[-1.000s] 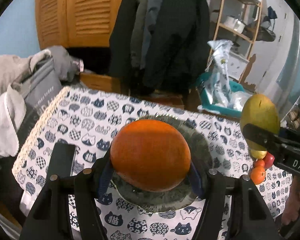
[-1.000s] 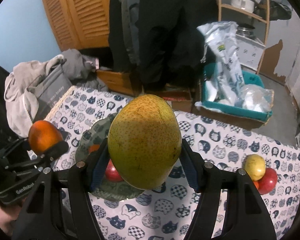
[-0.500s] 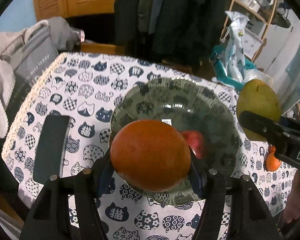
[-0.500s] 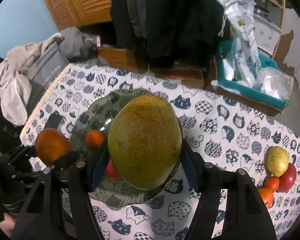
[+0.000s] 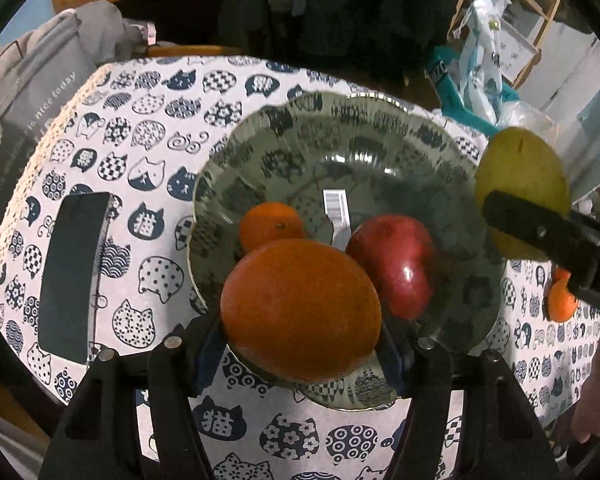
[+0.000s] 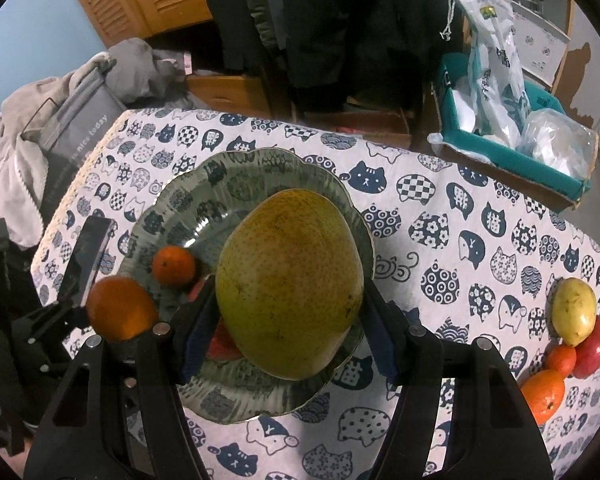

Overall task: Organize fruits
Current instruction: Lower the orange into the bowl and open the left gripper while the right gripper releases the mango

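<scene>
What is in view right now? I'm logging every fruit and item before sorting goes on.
plate: one, grey-green patterned, on the cat-print tablecloth
small orange: one, orange, on the plate
red apple: one, red, on the plate
big orange fruit: one, in the left gripper, over the plate's near edge
large pear: one, yellow-green, in the right gripper, above the plate
fruit pile: four, yellow, red, two orange, cloth's right end
phone: one, black, left of the plate
teal box: one, holding plastic bags, beyond the table
left gripper: shut on the fruit
right gripper: shut on the pear
</scene>
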`<state>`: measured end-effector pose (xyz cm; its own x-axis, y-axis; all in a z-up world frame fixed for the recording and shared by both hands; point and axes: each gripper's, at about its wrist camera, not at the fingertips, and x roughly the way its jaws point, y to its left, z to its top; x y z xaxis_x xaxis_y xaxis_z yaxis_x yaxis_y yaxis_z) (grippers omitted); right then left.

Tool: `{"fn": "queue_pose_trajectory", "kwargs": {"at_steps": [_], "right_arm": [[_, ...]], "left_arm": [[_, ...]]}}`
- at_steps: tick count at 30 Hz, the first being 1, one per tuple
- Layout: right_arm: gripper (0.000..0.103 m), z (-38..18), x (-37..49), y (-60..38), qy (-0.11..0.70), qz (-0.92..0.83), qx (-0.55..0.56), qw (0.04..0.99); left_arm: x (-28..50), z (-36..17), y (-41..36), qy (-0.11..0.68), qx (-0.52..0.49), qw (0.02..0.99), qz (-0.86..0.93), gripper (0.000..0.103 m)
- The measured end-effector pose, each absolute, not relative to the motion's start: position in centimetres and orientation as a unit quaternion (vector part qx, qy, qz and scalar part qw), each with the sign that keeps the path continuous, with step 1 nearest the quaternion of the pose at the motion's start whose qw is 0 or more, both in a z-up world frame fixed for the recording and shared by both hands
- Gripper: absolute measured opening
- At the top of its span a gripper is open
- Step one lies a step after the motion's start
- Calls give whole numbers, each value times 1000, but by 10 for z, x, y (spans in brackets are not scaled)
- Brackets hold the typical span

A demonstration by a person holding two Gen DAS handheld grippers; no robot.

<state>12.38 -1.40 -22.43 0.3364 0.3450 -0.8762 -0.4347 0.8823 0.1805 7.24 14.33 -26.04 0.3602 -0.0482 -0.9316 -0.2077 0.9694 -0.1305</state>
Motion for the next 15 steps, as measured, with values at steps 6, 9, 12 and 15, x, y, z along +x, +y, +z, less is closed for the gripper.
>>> {"fn": "queue_pose_trajectory", "kwargs": {"at_steps": [6, 9, 12, 15], "right_arm": [[67, -230, 129, -11, 531, 240, -37, 812], [67, -233, 131, -10, 533, 240, -36, 811], [67, -236, 134, -9, 536, 238, -37, 809], [67, -241, 137, -9, 540, 236, -35, 807]], "left_arm": [[74, -278, 142, 592, -118, 796, 44, 67], [75, -280, 136, 598, -102, 794, 39, 70], [74, -272, 132, 586, -89, 804, 36, 84], [74, -263, 133, 574, -87, 814, 36, 87]]}}
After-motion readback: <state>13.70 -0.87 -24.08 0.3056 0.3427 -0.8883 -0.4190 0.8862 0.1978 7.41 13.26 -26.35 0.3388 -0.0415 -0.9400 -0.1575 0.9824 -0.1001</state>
